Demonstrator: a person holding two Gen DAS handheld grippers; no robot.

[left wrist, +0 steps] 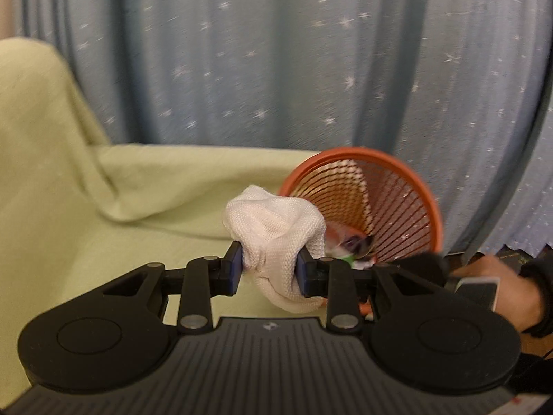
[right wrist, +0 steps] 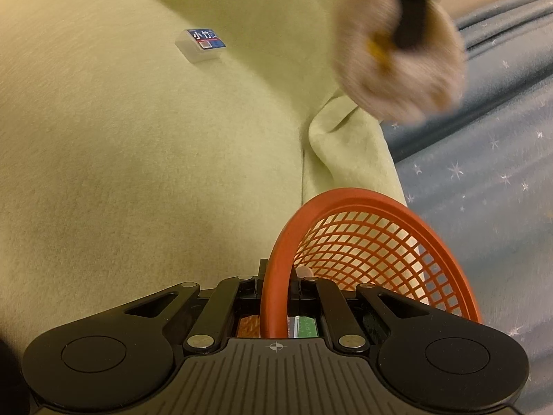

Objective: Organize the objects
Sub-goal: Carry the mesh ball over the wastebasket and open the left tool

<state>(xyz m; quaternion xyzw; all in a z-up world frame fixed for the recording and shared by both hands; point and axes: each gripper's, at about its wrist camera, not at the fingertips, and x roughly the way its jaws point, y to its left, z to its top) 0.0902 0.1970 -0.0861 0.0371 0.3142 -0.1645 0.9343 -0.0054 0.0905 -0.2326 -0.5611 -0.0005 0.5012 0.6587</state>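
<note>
— What do we have in the left gripper [left wrist: 269, 269]?

— Its jaws are clenched on a bundled white knit cloth [left wrist: 276, 238], held above the pale green cover [left wrist: 155, 180]. From the right wrist camera we see that bundle [right wrist: 397, 65] only as a tan blur at the top, with a dark bar across it and a yellow spot we cannot identify.

— And the right gripper [right wrist: 276, 287]?

— Its jaws are pinched tight on the rim of the orange mesh basket [right wrist: 363, 238], which stands tilted beside a fold of the cover, against the blue star-print curtain [right wrist: 484, 190].

— What is inside the basket [left wrist: 380, 207]?

— We cannot say. The left view shows a blurred mix of colours at its bottom, partly hidden by the cloth and the gripper linkage. Under the right gripper we glimpse an orange and a green printed patch, cut off by the gripper body.

— Anything else?

— A small clear box with a blue label [right wrist: 200, 43] lies on the cover, well apart from the basket. A hand [left wrist: 497, 294] shows at the left view's right edge.
</note>
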